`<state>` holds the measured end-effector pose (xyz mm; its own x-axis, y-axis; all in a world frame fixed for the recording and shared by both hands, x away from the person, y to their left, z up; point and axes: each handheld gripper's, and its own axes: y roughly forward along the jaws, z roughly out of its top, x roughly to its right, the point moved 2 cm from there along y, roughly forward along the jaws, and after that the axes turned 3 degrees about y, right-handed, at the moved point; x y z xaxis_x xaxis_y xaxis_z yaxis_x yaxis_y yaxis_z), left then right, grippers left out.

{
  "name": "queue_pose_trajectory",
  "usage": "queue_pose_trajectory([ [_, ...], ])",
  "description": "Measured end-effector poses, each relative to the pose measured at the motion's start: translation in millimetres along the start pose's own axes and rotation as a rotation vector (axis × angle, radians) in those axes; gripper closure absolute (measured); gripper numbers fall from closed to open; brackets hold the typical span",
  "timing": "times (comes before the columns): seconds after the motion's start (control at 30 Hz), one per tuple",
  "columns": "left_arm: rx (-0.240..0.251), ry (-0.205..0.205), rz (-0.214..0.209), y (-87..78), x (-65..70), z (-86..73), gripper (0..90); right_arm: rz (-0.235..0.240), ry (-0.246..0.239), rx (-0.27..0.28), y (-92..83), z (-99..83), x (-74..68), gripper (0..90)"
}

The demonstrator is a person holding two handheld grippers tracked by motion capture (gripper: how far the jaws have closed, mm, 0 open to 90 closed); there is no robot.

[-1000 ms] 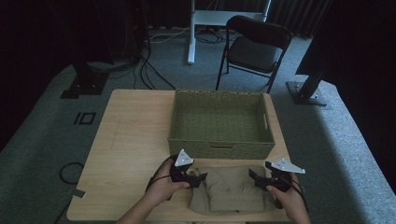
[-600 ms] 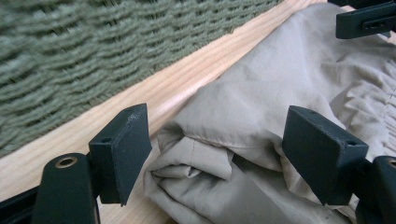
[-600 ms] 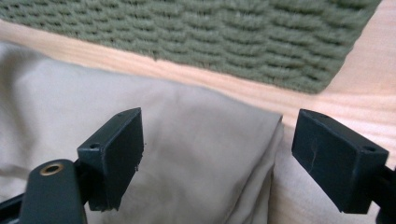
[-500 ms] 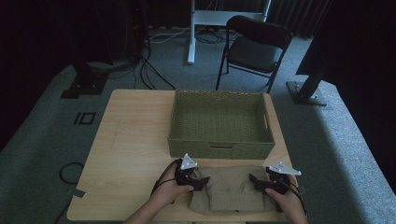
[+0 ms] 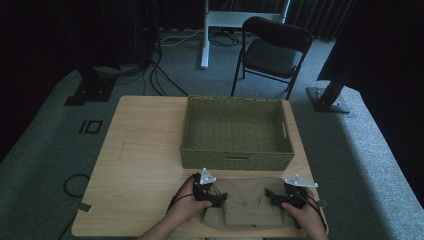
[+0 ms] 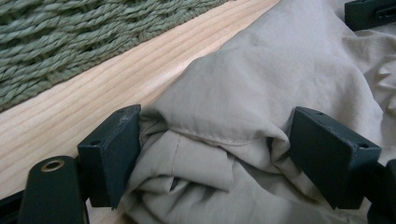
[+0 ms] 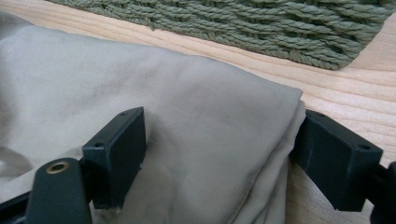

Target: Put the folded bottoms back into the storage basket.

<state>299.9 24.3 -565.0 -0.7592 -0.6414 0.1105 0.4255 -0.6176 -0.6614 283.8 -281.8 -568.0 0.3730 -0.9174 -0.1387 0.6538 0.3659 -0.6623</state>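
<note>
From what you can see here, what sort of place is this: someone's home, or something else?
Probably a lab or recording studio, not a home. A lone wooden table stands on grey carpet amid dark curtains, cables trail over the floor, and metal stand bases flank it. A folding chair waits behind.

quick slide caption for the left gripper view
Left hand-held gripper straddling a bunched fold of tan garment beside the woven basket.
</note>
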Motion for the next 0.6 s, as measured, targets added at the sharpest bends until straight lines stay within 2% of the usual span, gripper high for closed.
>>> queue_pose_trajectory([
  [0.3,0.004,0.002,-0.002,4.0,2.3,2.7,19.3,-0.006,-0.012,0.005,0.6,-0.9,-1.6,18.2],
  [0.37,-0.001,0.021,0.009,4.9,4.2,3.2,20.1,-0.014,-0.022,0.002,0.8,-0.9,-2.1,18.8],
  [0.4,-0.004,0.036,0.017,5.0,5.2,3.3,23.3,-0.022,-0.027,0.0,0.9,-0.9,-2.8,19.7],
  [0.43,-0.009,0.076,0.036,5.0,6.5,3.3,29.0,-0.025,-0.033,0.001,1.0,-1.0,-3.5,21.6],
  [0.47,-0.01,0.095,0.054,5.2,7.6,3.4,37.2,-0.025,-0.031,0.0,0.5,-0.8,-4.6,24.3],
  [0.5,-0.009,0.104,0.052,5.4,8.3,3.5,41.3,-0.027,-0.03,0.001,0.1,-1.0,-6.0,27.3],
  [0.53,0.002,0.093,0.026,5.5,8.6,4.2,48.0,-0.024,-0.032,0.0,-0.4,-0.9,-7.1,32.7],
  [0.57,0.008,0.07,0.017,6.3,8.7,4.7,61.8,-0.003,-0.039,-0.005,-1.8,-0.5,-9.5,43.5],
  [0.6,0.007,0.068,0.013,6.6,8.6,5.2,66.1,0.023,-0.04,-0.012,-2.7,0.3,-12.3,55.7],
])
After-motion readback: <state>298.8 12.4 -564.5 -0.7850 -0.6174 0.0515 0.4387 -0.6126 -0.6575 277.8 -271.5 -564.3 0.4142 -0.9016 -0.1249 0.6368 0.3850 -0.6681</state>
